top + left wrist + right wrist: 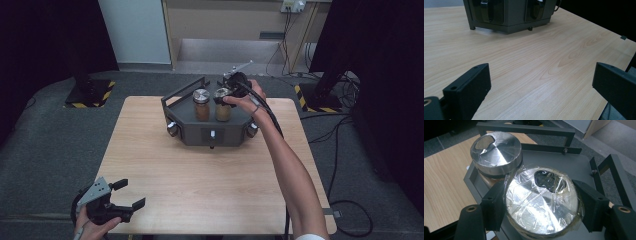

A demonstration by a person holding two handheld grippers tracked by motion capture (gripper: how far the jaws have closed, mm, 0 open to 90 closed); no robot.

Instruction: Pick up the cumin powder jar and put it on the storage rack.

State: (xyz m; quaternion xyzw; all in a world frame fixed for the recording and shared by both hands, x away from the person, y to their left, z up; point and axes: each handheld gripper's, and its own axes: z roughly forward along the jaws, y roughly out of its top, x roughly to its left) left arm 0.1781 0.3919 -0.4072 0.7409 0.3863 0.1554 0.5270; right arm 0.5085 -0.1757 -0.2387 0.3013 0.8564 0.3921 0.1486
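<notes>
In the right gripper view the near jar [541,202] shows its wrapped lid alone; its body lies hidden beneath, and the bottom edge cuts the lid. The far jar [496,152] hides its lower part behind it. The left gripper view crops the rack [511,15] at the top.

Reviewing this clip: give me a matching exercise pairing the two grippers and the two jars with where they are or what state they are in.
Things:
1. left gripper
2. right gripper
3. left jar
4. right jar

States:
A. stands free in the dark rack, untouched
B. open above bare table, near the front edge
C. clamped at its foil-wrapped lid
D. shut around a lid at the rack

Pairs: 1-B, 2-D, 3-A, 4-C
</notes>
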